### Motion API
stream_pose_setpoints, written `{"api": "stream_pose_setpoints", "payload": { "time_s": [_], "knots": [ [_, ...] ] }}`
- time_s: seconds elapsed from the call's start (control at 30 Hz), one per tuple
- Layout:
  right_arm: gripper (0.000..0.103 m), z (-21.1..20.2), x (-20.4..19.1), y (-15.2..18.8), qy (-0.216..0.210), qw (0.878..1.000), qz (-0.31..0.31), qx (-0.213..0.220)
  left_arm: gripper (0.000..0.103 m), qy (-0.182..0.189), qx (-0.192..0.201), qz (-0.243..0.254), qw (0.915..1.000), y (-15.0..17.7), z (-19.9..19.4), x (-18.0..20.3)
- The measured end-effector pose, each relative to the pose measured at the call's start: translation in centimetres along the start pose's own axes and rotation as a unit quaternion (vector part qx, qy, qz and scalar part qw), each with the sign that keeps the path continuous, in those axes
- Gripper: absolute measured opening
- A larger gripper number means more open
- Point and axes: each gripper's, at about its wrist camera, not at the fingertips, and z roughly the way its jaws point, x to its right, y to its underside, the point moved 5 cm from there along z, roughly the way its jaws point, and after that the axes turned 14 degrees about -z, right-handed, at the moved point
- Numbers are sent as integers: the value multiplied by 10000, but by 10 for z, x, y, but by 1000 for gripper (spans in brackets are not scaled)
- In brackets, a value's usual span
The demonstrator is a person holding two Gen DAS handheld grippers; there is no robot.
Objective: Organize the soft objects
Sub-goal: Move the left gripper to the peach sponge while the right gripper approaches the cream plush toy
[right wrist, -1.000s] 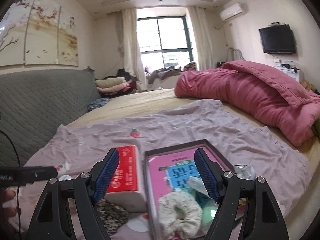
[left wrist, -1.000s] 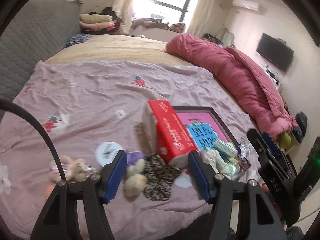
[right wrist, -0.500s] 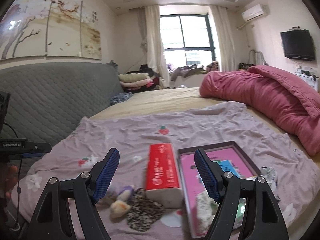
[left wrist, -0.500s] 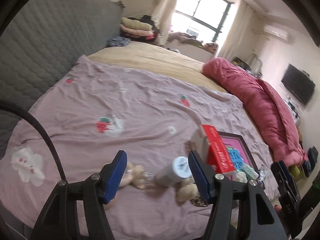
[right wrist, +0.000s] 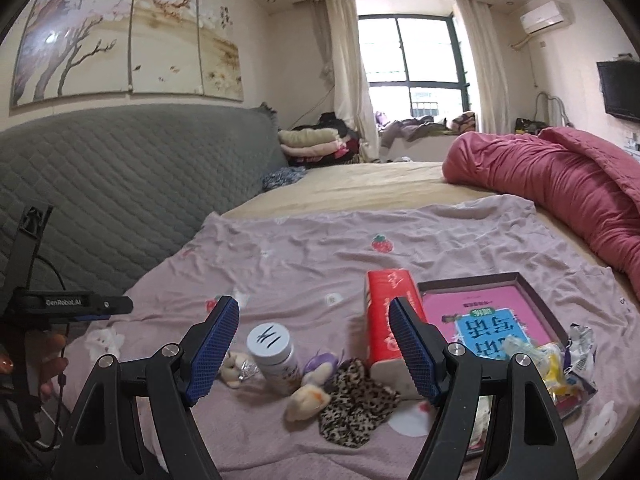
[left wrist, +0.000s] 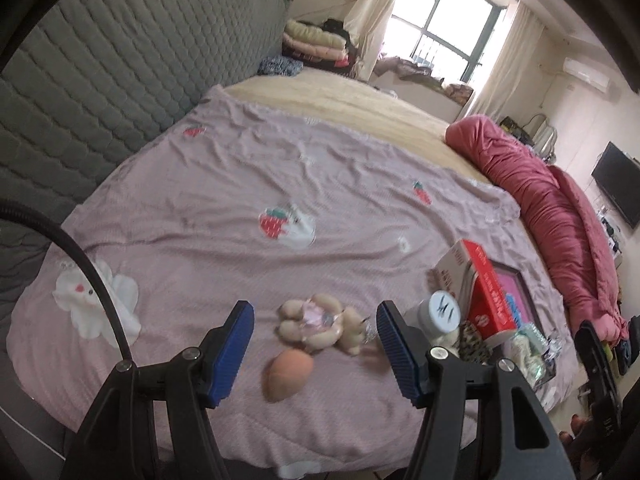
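My left gripper [left wrist: 316, 346] is open and empty above the bed's near edge. Between its fingers lie a beige plush toy [left wrist: 320, 322] and an orange sponge egg [left wrist: 289, 374]. My right gripper [right wrist: 314, 350] is open and empty. Below it lie a leopard-print scrunchie [right wrist: 356, 402], a small cream and purple plush [right wrist: 314, 386] and another beige plush [right wrist: 234, 368]. A shallow box [right wrist: 532, 296] with a pink card inside holds soft items at its near end [right wrist: 532, 360].
A white-capped bottle [right wrist: 274, 354] stands by the plush toys. A red tissue pack [right wrist: 386, 320] lies left of the box. A rolled red quilt [right wrist: 560, 184] lies at the right. A grey padded headboard [left wrist: 100, 80] runs along the left.
Both views have swung left. The left gripper now frames the beige plush and the orange egg. The right view has moved off the box toward the bottle and scrunchie.
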Motion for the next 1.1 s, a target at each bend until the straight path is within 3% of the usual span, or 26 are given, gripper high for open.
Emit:
{"api": "stream_pose_setpoints", "payload": {
  "time_s": [0.23, 0.63, 1.1],
  "knots": [
    [79, 14, -15, 10, -194, 9995, -32, -260, 64, -174, -314, 69, 9993, 20, 18, -13],
    [79, 60, -36, 56, -428, 9923, -288, -1129, 64, -720, -1058, 370, 9911, 63, 73, -27],
    [78, 97, -42, 84, -538, 9858, -395, -1543, 64, -614, -1431, 309, 9873, 77, 97, -34]
  ]
}}
